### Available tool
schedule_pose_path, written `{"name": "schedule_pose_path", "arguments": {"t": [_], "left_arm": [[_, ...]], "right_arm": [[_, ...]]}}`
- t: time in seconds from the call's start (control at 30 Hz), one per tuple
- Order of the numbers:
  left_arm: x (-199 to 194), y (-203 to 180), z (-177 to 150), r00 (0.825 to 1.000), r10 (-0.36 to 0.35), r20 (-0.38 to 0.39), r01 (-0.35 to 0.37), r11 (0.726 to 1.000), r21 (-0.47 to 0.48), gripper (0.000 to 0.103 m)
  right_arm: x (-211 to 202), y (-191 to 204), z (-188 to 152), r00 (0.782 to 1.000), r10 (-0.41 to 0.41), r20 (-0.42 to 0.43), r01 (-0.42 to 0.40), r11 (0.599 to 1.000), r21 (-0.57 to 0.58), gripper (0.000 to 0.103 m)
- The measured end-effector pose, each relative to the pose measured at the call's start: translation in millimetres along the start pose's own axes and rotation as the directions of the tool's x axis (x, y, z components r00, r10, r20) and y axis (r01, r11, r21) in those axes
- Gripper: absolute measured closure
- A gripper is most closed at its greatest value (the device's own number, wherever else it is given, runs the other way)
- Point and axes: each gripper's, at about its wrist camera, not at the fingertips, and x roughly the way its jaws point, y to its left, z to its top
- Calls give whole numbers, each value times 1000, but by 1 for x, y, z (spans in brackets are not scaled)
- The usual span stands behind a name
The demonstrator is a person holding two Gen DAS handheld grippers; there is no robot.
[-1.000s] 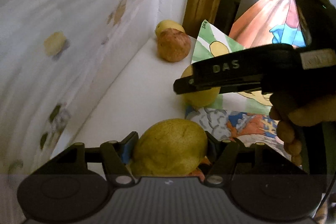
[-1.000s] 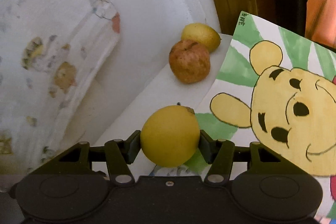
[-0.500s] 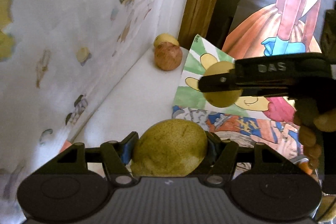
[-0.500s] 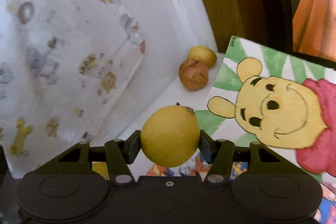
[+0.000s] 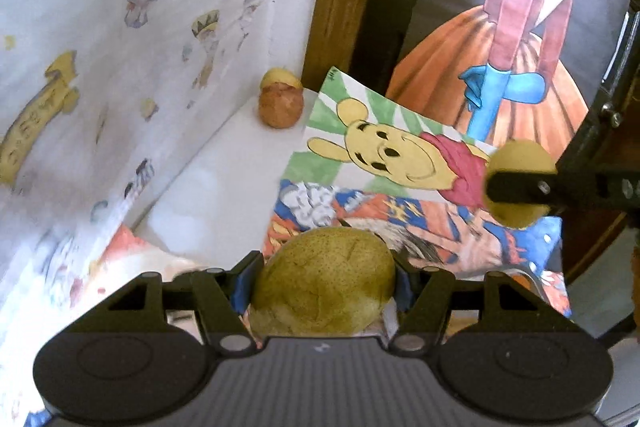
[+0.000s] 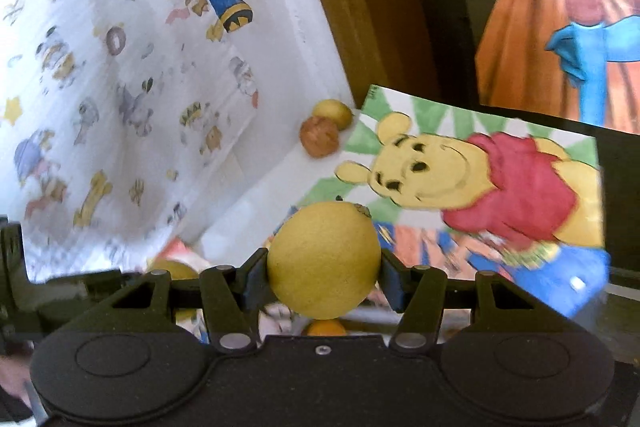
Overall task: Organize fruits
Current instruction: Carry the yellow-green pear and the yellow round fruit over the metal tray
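Left gripper (image 5: 325, 277) jaws clamped on speckled green-yellow pear (image 5: 324, 285), right gripper (image 6: 323, 273) jaws clamped on smooth yellow fruit (image 6: 323, 261); brown apple (image 5: 281, 110) at white ledge's (image 5: 224, 179) far corner.

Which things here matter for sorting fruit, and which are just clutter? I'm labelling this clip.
Job: speckled green fruit in left gripper; yellow fruit in right gripper; reddish fruit; small yellow fruit.
Lying about: bear drawing; dress painting; patterned cloth.
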Motion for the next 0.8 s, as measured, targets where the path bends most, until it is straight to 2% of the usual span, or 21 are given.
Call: {"name": "schedule_pose_path", "arguments": {"t": [0.17, 0.4, 0.57, 0.8], "left_arm": [[-16, -15, -8, 1000, -18, -10, 18, 1000, 6, 34], [-42, -35, -16, 998, -66, 13, 65, 997, 41, 34], [-55, -47, -27, 996, -93, 7, 92, 994, 66, 34], [-67, -57, -47, 992, -123, -26, 124, 990, 69, 34]], "right_arm": [[-38, 2, -29, 999, -42, 20, 42, 999, -8, 44], [-82, 4, -75, 997, -79, 25, 78, 996, 53, 44], [-100, 0, -100, 994, -111, 11, 109, 990, 93, 44], [-114, 0, -121, 990, -138, -2, 138, 987, 83, 44]]}}
